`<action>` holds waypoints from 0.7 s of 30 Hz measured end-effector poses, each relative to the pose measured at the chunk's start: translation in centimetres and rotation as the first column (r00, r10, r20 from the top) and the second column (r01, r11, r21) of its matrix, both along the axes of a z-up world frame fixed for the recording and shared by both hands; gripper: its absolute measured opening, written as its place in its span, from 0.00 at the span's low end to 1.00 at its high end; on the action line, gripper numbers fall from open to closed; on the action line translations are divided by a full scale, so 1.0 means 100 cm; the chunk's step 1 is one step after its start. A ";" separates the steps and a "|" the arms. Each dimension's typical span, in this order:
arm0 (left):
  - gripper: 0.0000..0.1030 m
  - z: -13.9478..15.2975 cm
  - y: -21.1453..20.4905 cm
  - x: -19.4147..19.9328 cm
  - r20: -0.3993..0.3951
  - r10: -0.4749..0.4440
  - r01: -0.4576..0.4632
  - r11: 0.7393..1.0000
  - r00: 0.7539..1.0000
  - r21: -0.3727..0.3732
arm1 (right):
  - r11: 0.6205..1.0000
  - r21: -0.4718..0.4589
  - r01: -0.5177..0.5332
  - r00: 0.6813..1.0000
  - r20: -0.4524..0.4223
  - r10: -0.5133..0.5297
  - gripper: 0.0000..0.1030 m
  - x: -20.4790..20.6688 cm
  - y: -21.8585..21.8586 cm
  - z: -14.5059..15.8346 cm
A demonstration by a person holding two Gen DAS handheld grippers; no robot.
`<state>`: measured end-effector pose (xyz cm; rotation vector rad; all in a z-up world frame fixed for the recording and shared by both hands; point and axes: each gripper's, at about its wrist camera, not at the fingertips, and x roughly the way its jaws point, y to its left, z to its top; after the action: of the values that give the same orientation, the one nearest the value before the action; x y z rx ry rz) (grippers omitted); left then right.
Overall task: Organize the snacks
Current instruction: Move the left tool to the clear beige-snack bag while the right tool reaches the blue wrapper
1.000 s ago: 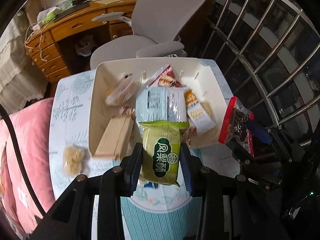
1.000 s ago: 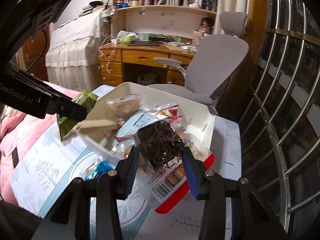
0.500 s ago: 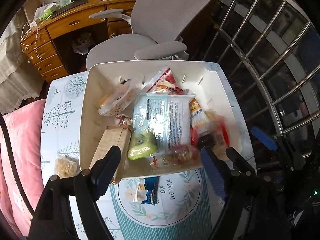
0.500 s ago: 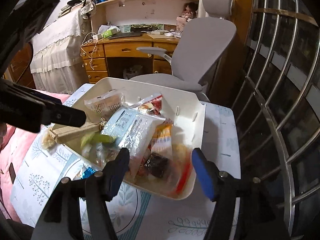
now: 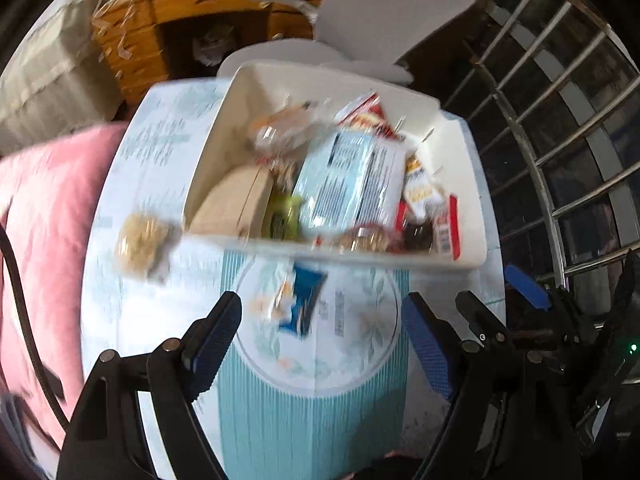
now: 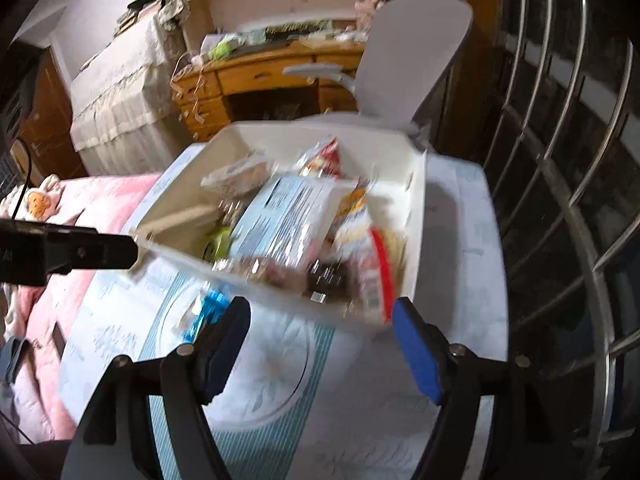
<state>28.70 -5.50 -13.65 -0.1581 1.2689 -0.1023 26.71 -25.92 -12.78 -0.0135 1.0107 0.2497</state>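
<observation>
- Snacks piled in white bin point(image 5: 466, 168), which sits on table w/ pale printed cloth point(image 5: 160, 160), far side from both cams.
- Big pale-blue pack point(image 5: 352, 184) on top, mid-bin; green pack point(image 5: 282, 218) wedged just left of it, by tan box point(image 5: 236, 200) leaning on left wall.
- Red-edged pack w/ dark contents point(image 5: 434, 232) at near-right corner; orange-white pack point(image 5: 420, 190) just behind it.
- Two snacks out of bin, on cloth: blue-white pack point(image 5: 300, 300) just in front of near wall, beige puffed snack point(image 5: 140, 242) off to left.
- Left gripper point(image 5: 320, 340) – jaws spread wide, nothing in them, above cloth; blue-white pack shows btwn fingers but not touched.
- Right gripper point(image 6: 320, 340) – jaws opening, empty, aimed at bin's near wall.
- Both views motion-blurred, labels unreadable.
- Beyond table: grey office chair point(image 6: 408, 68), wooden desk point(image 6: 256, 76), pink bedding point(image 5: 44, 208) on left, metal railing point(image 6: 560, 200) on right.
</observation>
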 end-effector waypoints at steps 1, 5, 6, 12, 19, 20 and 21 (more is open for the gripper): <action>0.79 -0.003 0.003 -0.008 -0.011 0.023 -0.023 1.000 1.000 -0.014 | 1.000 0.004 -0.014 1.000 -0.017 0.015 0.72 -0.003 0.002 -0.003; 0.79 -0.021 0.014 -0.044 -0.078 0.102 -0.105 0.994 0.992 -0.037 | 0.995 0.025 -0.097 0.991 -0.094 0.099 0.72 -0.018 0.012 -0.017; 0.79 -0.022 0.016 -0.051 -0.084 0.111 -0.114 0.993 0.990 -0.030 | 0.994 0.032 -0.109 0.988 -0.110 0.112 0.72 -0.021 0.014 -0.020; 0.79 -0.031 0.034 -0.095 -0.120 0.205 -0.207 0.978 0.971 -0.007 | 0.975 0.125 -0.182 0.948 -0.240 0.207 0.72 -0.032 0.033 -0.038; 0.79 -0.037 0.071 -0.116 -0.129 0.274 -0.275 0.961 0.953 0.006 | 0.962 0.175 -0.212 0.913 -0.315 0.258 0.72 -0.040 0.061 -0.047; 0.79 -0.037 0.079 -0.117 -0.122 0.276 -0.277 0.961 0.953 0.007 | 0.963 0.174 -0.207 0.911 -0.324 0.255 0.72 -0.040 0.065 -0.049; 0.79 -0.037 0.083 -0.114 -0.119 0.275 -0.276 0.961 0.954 0.006 | 0.965 0.171 -0.197 0.909 -0.337 0.245 0.72 -0.040 0.070 -0.051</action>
<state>17.32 2.75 -17.39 -0.3536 1.3527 0.1429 22.68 -18.92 -17.86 0.0400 1.3545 0.5427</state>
